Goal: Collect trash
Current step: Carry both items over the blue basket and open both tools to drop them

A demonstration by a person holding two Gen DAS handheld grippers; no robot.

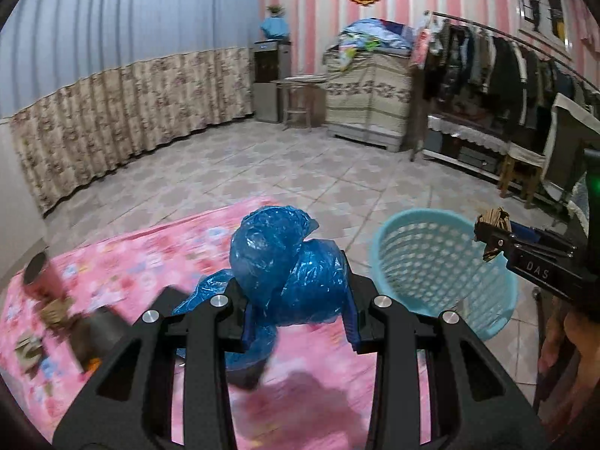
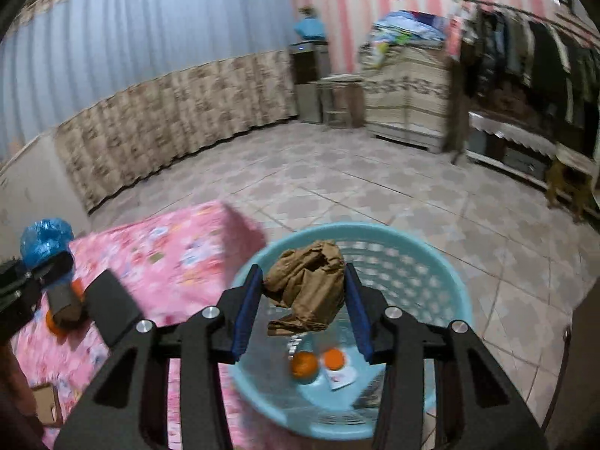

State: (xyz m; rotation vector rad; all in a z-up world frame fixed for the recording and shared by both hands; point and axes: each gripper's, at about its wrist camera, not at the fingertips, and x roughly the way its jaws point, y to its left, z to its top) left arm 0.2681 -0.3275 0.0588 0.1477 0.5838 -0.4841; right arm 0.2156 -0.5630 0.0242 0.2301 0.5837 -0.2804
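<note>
My left gripper [image 1: 298,296] is shut on a crumpled blue plastic bag [image 1: 285,262] and holds it above the pink floral tablecloth [image 1: 142,255]. My right gripper [image 2: 305,292] is shut on a crumpled brown paper wad [image 2: 307,285] and holds it over the light blue mesh basket [image 2: 442,281]. The basket holds two orange pieces [image 2: 317,362] and a white scrap [image 2: 341,375]. In the left wrist view the basket [image 1: 442,262] stands right of the table, with the right gripper [image 1: 491,232] and its paper above the rim. The blue bag [image 2: 45,240] shows at the far left of the right wrist view.
On the table lie a dark block [image 2: 112,305], a brown roll over orange peel [image 2: 63,307], a small cardboard box [image 2: 47,403] and a dark tube with brown scraps [image 1: 41,277]. Behind are tiled floor [image 1: 300,172], curtains, a cabinet [image 1: 367,97] and a clothes rack [image 1: 506,63].
</note>
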